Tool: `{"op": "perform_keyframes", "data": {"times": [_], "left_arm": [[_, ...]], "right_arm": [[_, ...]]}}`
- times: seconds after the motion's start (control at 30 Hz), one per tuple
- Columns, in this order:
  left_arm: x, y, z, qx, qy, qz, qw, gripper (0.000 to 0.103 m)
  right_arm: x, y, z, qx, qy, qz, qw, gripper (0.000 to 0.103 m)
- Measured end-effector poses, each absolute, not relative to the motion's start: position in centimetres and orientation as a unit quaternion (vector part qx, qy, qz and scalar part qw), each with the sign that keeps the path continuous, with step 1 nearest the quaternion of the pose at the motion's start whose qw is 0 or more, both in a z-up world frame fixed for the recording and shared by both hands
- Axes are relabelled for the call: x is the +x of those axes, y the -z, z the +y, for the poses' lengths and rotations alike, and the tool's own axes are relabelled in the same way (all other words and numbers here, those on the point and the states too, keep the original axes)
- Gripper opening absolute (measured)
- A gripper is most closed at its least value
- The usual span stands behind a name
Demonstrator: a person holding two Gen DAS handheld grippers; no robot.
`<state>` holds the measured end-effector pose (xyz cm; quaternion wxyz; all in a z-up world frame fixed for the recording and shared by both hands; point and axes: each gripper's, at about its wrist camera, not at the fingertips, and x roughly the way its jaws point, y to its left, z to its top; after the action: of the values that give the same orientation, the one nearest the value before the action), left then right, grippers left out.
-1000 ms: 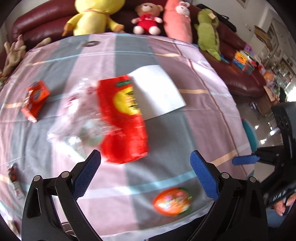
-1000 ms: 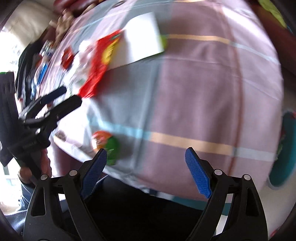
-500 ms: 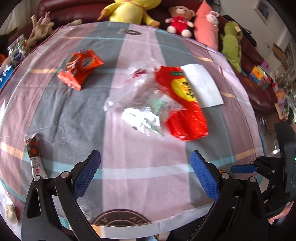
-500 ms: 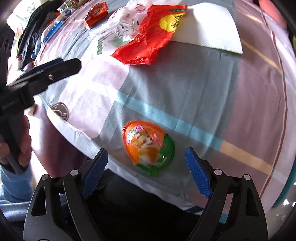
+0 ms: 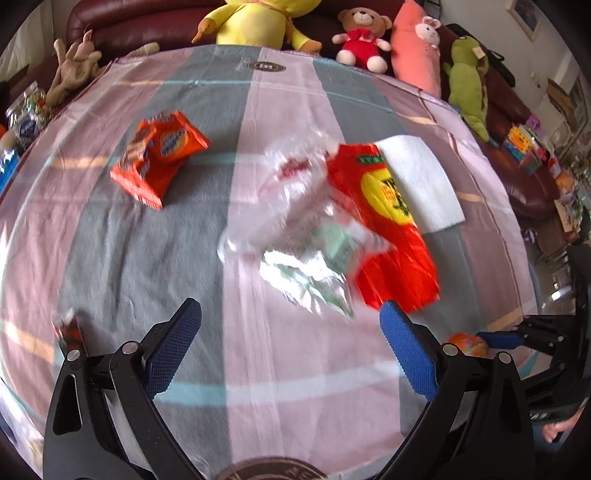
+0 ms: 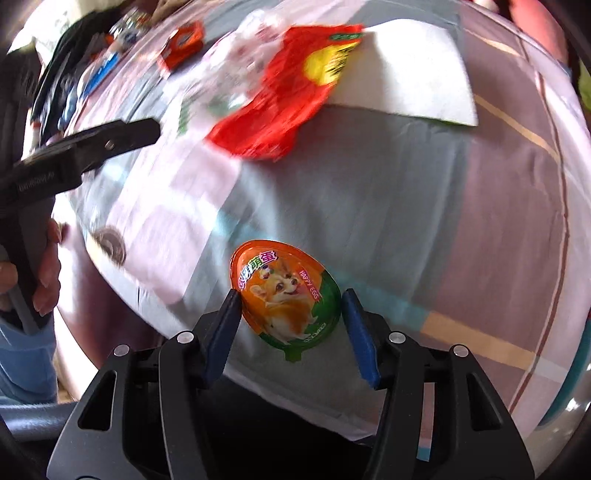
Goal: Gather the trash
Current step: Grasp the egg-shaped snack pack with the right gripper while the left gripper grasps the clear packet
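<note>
The right hand-held gripper [image 6: 291, 321] pointed steeply down at the near edge of the worktop [image 6: 424, 206], which was covered by a striped cloth of pink, grey and pale blue. Its jaws were closing around an egg-shaped orange and green lid [image 6: 286, 295] printed with a corgi. The lid lay flat on the cloth between the blue pads [image 6: 223, 328]. The left pad stood right at the lid's rim and the right pad just beside it, so no firm squeeze showed.

The left hand-held gripper [image 5: 290, 350] hung released over the cloth, its jaws spread wide with nothing between them. A hand [image 6: 44, 273] gripped its handle at the left of the right wrist view.

A little beyond the left gripper's fingertips lay a crumpled clear plastic bag [image 5: 299, 229]. A red snack wrapper [image 5: 388, 225] with a yellow patch lay against the bag's right side. The wrapper's far edge overlapped a white paper napkin [image 5: 421, 181]. An orange snack packet [image 5: 159, 155] lay apart from this heap, farther to the left. A small dark sachet [image 5: 68, 332] sat near the left edge of the cloth, blurred.

At the far side, soft toys lined a dark red sofa [image 5: 517, 110]: a yellow duck [image 5: 258, 22], a teddy bear [image 5: 364, 38] in red, and a green one [image 5: 467, 77].
</note>
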<state>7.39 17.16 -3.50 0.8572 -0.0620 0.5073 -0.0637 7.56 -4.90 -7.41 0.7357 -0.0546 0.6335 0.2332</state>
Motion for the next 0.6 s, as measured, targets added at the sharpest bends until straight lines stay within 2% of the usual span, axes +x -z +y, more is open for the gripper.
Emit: {"op": "perform_keyframes", "data": {"times": [0.2, 0.27, 0.33, 0.37, 0.57, 0.6], "left_arm": [[9.2, 3.3, 16.0, -0.050, 0.096, 0.501, 0.859, 0.097], [9.5, 3.3, 14.9, -0.031, 0.104, 0.490, 0.865, 0.093], [10.1, 3.5, 14.1, -0.020, 0.116, 0.492, 0.863, 0.063], [10.4, 3.7, 13.9, -0.020, 0.121, 0.497, 0.859, 0.060], [12.0, 4.9, 12.9, 0.024, 0.149, 0.512, 0.845, 0.061], [12.3, 5.3, 13.0, 0.024, 0.151, 0.517, 0.842, 0.065]], "right_arm": [[9.8, 6.4, -7.4, -0.008, -0.220, 0.631, 0.744, 0.054], [10.5, 6.0, -8.2, 0.005, -0.217, 0.631, 0.744, 0.054], [11.1, 6.0, -8.7, 0.019, -0.214, 0.631, 0.746, 0.054], [11.3, 5.9, -8.9, 0.025, -0.213, 0.631, 0.746, 0.054], [11.6, 5.9, -10.1, 0.046, -0.213, 0.632, 0.744, 0.054], [11.7, 5.9, -10.2, 0.050, -0.213, 0.632, 0.743, 0.054]]}}
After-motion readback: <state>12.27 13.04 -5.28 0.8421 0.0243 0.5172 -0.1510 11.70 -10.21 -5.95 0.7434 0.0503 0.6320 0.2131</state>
